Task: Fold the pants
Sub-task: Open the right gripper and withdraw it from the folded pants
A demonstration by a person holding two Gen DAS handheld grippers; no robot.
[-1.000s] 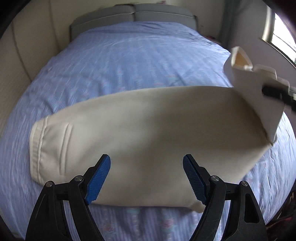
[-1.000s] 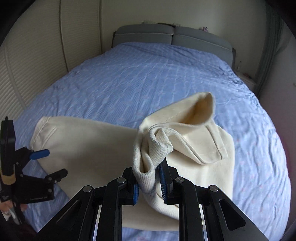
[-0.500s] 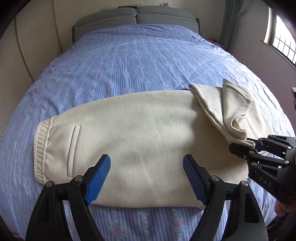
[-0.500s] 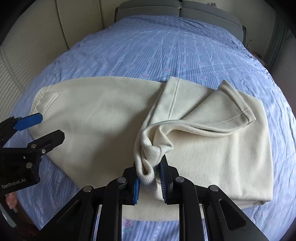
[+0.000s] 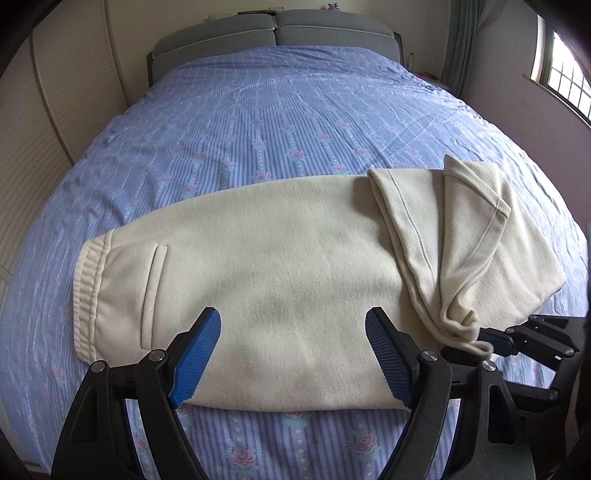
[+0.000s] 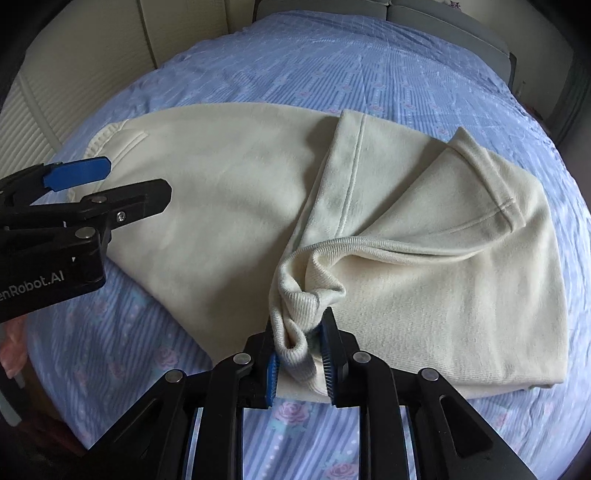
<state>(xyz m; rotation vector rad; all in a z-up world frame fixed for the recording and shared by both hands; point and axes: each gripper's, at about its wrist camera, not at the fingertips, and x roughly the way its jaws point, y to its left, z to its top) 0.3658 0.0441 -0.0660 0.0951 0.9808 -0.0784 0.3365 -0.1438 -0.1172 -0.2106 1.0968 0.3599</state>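
Cream pants (image 5: 280,266) lie across the near part of the bed, waistband at the left, leg ends folded back over the right part. My left gripper (image 5: 293,354) is open and empty, just above the pants' near edge; it also shows at the left of the right wrist view (image 6: 110,177). My right gripper (image 6: 299,350) holds the bunched ribbed cuff (image 6: 295,328) between its blue pads, low over the pants near the front edge. In the left wrist view the right gripper (image 5: 491,341) sits at the far right, at the cuff's tip.
The bed has a blue striped flowered sheet (image 5: 295,110) and a grey headboard (image 5: 273,26) at the far end. Cream wardrobe doors (image 5: 74,74) stand at the left, a window (image 5: 561,70) at the right. The bed's front edge (image 6: 314,443) is close below my grippers.
My right gripper has carried the cuff down and leftward, from raised in the air to low over the pants. The folded leg now lies on the right part. My left gripper stayed open.
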